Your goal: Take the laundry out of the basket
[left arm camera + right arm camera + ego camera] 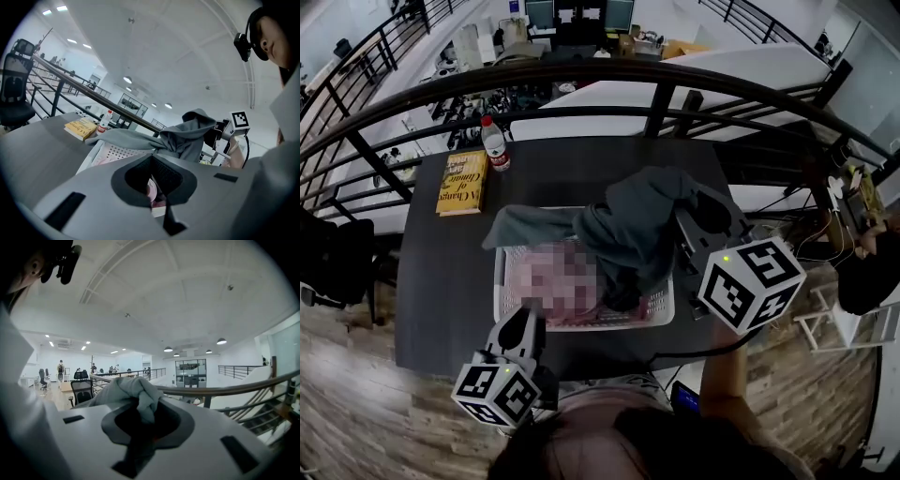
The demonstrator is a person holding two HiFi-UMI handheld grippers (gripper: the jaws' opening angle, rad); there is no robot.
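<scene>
**Inspector:** Basket (661,309)?
**Assessor:** Far right corner hidden under the grey garment (642,225). Contents at centre blurred, not identifiable.
**Inspector:** Bottle (495,145)?
**Assessor:** Label too small to read.

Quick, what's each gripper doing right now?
Left gripper: jaws nearly together at the basket rim, pink cloth between; grip cannot be told.
Right gripper: closed on the grey garment.
</scene>
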